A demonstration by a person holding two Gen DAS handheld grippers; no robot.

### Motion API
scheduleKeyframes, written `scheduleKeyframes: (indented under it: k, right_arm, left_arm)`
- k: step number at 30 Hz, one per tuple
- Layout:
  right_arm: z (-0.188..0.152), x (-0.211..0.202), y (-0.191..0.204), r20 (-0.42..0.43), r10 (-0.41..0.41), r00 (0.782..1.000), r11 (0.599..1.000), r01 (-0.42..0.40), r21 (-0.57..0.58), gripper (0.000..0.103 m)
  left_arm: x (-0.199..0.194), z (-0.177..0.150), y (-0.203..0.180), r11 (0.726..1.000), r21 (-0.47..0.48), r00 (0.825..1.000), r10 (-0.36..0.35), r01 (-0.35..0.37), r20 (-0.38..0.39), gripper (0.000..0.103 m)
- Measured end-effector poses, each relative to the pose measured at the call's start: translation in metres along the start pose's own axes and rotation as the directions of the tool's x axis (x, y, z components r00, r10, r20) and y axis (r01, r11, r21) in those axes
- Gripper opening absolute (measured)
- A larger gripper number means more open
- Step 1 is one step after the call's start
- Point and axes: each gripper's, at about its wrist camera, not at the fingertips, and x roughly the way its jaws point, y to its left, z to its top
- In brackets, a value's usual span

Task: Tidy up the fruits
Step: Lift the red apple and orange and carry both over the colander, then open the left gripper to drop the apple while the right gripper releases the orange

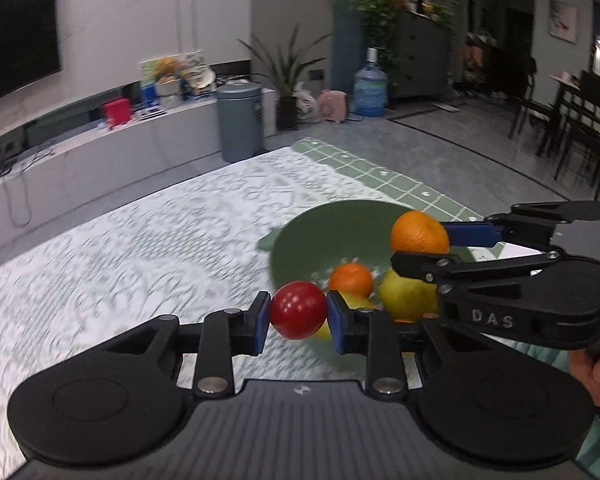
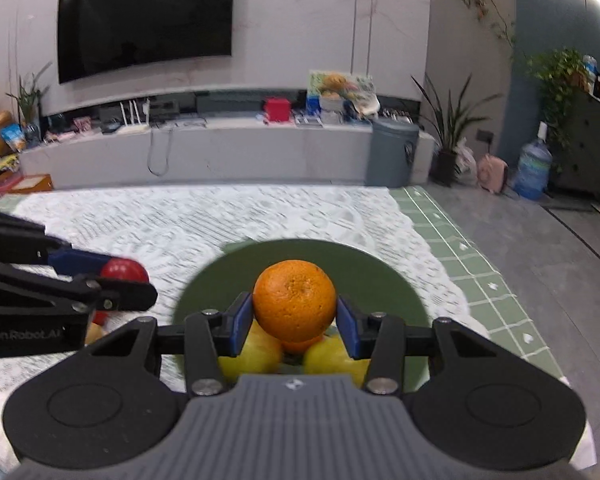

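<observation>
- The bench (image 2: 204, 216) carries a white lace-patterned cloth, its weave smeared by blur, over a matte green cover with a thin white grid that shows along the right edge.
- The left hand-held gripper (image 1: 298, 312), black jointed plastic with flat blue pads (image 1: 263, 322), is clamped nearly shut on a small, glossy, round red fruit (image 1: 298, 309), held up just beside the bowl's left rim.
- A smooth, round, dull-green bowl (image 1: 320, 232) sits toward the bench's right edge; inside lie a pebbly-skinned smaller orange (image 1: 350, 278) and smooth yellow-green fruits (image 1: 406, 294), touching one another.
- The right hand-held gripper (image 2: 294, 320), same black build, has its blue pads pressed on both sides of a dimpled, round orange (image 2: 294, 300), held above the fruit in the bowl.
- A person's fingers (image 1: 598, 374) wrap that gripper's handle at the far right of the left wrist view.
</observation>
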Motion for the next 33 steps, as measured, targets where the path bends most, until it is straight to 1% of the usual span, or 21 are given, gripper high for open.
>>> scheduleKeyframes:
  k: [3,7,11,15,20,26,33]
  right_arm:
    - [-0.001,0.010,-0.014,-0.045,-0.005,0.999,1.000,0.005,-0.002,0.043]
    - [-0.004,0.021,-0.027,-0.079,0.006,0.997,0.999,-0.003,0.039,0.043]
    - [-0.005,0.029,-0.028,-0.091,0.009,0.996,0.999,-0.004,0.047,0.043]
    - [-0.006,0.038,-0.031,-0.114,0.006,0.993,0.998,0.000,0.056,0.043]
    - [-0.005,0.047,-0.033,-0.114,0.004,0.993,0.999,0.002,0.051,0.043]
    - [-0.004,0.052,-0.036,-0.106,0.018,0.994,0.997,-0.009,0.079,0.043]
    - [-0.004,0.056,-0.043,-0.111,0.023,0.994,0.993,-0.010,0.117,0.043]
  left_arm:
    - [0.015,0.010,-0.010,1.000,0.024,1.000,-0.014,0.015,-0.028,0.034]
    - [0.035,0.019,-0.018,0.998,0.053,0.997,-0.027,0.031,-0.072,0.034]
    - [0.053,0.022,-0.021,0.997,0.069,0.992,-0.028,0.037,-0.124,0.034]
    - [0.069,0.023,-0.024,0.993,0.113,0.986,-0.017,0.036,-0.166,0.034]
    - [0.081,0.024,-0.027,0.986,0.162,0.979,-0.010,0.044,-0.204,0.034]
    - [0.092,0.026,-0.033,0.975,0.215,0.972,0.003,0.049,-0.235,0.034]
    - [0.104,0.030,-0.034,0.970,0.236,0.969,0.009,0.052,-0.248,0.034]
